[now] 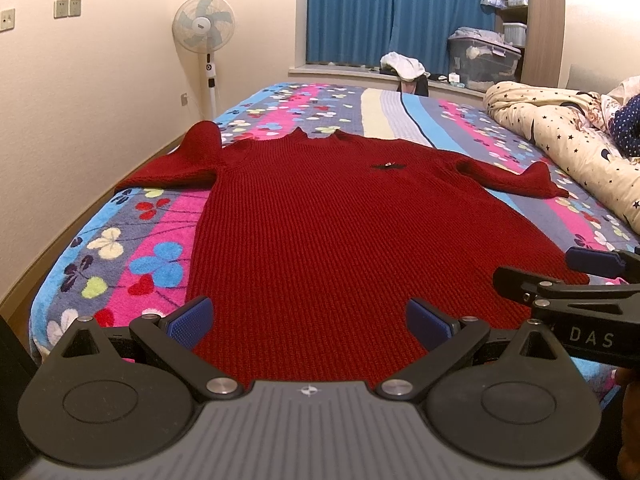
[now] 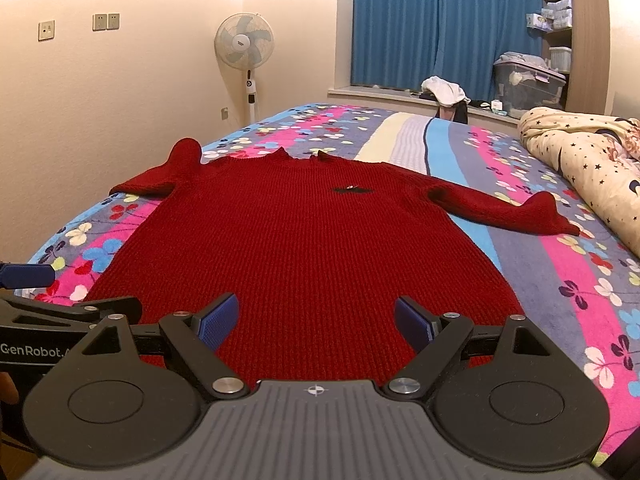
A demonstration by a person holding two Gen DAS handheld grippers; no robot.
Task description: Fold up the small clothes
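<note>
A red knitted sweater [image 1: 320, 216] is lying flat and face up on the bed [image 1: 132, 248], over a flowered, striped blanket. Its long axis is running away from both cameras: the hem is nearest the claws, the collar is pointing toward the far window with the blue curtain [image 1: 392, 12]. Both sleeves are spreading out sideways, the left one bending up near the bed's edge by the wall, the right one reaching toward a star-printed duvet [image 1: 560, 140].

The left claw [image 1: 308, 322] is hanging wide over the hem, its blue pads apart with only sweater showing between them, nothing gripped. The right claw [image 2: 316, 320] is likewise standing wide above the hem, holding nothing.

The left wrist view is showing the right claw coming in from its right edge, over the sweater's near right corner, and more of the bare blanket on the wall side. The right wrist view is showing the left claw at its left edge instead, plus more of the blanket on the duvet side. A standing fan [image 2: 245, 46] is appearing in both views against the wall.
</note>
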